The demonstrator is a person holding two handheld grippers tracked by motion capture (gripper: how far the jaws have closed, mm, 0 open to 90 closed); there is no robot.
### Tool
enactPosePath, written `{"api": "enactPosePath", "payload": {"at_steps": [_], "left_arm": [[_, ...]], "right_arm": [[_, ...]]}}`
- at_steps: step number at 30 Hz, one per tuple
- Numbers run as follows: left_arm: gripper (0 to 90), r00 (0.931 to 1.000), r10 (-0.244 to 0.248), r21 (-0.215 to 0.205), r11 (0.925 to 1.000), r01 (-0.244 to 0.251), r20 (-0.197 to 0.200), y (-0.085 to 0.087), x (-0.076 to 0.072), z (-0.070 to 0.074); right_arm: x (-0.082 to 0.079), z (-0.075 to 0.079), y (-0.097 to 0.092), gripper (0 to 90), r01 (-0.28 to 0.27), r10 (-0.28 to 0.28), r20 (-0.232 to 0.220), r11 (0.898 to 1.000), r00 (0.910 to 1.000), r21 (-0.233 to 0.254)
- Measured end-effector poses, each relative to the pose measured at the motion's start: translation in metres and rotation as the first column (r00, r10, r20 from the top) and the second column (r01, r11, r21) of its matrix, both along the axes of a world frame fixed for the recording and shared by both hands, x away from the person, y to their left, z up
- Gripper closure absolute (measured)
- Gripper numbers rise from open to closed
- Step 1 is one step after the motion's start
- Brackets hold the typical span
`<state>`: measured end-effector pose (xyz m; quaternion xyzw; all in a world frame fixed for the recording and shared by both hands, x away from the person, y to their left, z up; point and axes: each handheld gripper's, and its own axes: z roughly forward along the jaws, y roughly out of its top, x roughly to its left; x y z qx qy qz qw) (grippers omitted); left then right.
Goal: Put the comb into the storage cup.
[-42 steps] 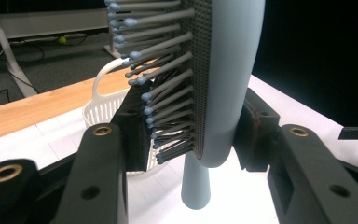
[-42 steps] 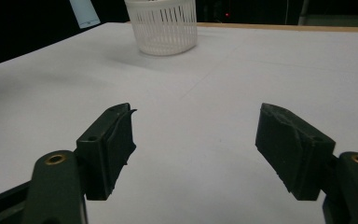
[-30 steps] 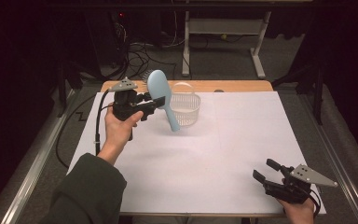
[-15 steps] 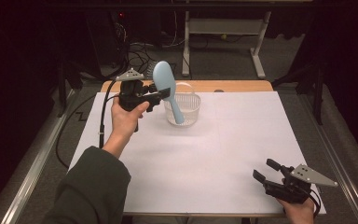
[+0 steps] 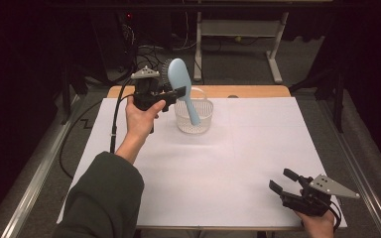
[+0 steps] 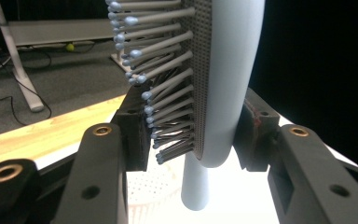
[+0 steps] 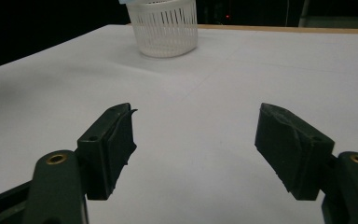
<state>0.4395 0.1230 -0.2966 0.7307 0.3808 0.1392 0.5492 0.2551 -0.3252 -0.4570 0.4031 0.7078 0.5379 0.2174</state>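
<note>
Two grippers over a white-papered worktop (image 5: 228, 168) in a dark room: left gripper (image 5: 177, 92) clamps a blue hairbrush (image 5: 181, 79) above a basket (image 5: 194, 119); right gripper (image 5: 284, 181) gapes empty.

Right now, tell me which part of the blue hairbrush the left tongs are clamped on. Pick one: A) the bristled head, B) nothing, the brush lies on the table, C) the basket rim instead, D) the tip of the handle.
A: in the left gripper view the left tongs press on the hairbrush head, one pad against the bristles, the other on its smooth back, the handle hanging towards the white basket.
</note>
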Motion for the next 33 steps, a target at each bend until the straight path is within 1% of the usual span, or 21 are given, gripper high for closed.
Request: {"api": "enactPosePath", "payload": {"at_steps": [4,12,15,16,22,25,27,30,33], "left_arm": [[54.3,0.9999,0.01,0.011,0.9999,-0.01,-0.001,-0.002,0.005,0.001],[54.3,0.9996,0.029,0.0,0.9996,-0.029,-0.002,-0.005,0.014,0.003],[54.2,0.9991,0.04,-0.02,0.999,-0.041,-0.014,-0.006,0.019,0.001],[54.2,0.9988,0.048,-0.025,0.9985,-0.048,-0.012,-0.006,0.02,0.0],[54.1,0.9983,0.057,-0.007,0.9984,-0.057,-0.01,-0.011,0.025,-0.002],[54.1,0.9981,0.06,-0.003,0.9982,-0.06,-0.013,-0.013,0.028,-0.004],[54.0,0.998,0.063,-0.003,0.998,-0.063,-0.008,-0.014,0.03,-0.006],[53.9,0.9984,0.055,-0.001,0.9985,-0.055,-0.011,-0.016,0.032,-0.009],[53.8,0.9983,0.057,0.012,0.9983,-0.057,-0.009,-0.018,0.033,-0.011]], "right_arm": [[0.0,0.0,0.0,28.9,-0.002,0.002,0.002,1.0,1.0,-0.004],[0.0,0.0,0.0,29.0,0.0,0.0,0.002,1.0,1.0,-0.002],[0.0,0.0,0.0,29.0,0.0,0.0,0.002,1.0,1.0,-0.002],[0.0,0.0,0.0,29.1,0.0,0.0,0.001,1.0,1.0,0.0],[0.001,0.0,0.0,29.2,-0.004,0.004,0.0,1.0,1.0,0.001],[0.001,0.0,0.0,29.2,-0.002,0.002,0.001,1.0,1.0,-0.001],[0.0,0.0,0.0,29.2,-0.004,0.004,0.001,1.0,1.0,-0.002],[0.001,0.0,0.0,29.1,-0.004,0.004,0.001,1.0,1.0,-0.002],[0.0,0.0,0.0,29.1,-0.007,0.007,0.004,1.0,1.0,-0.004]]}}
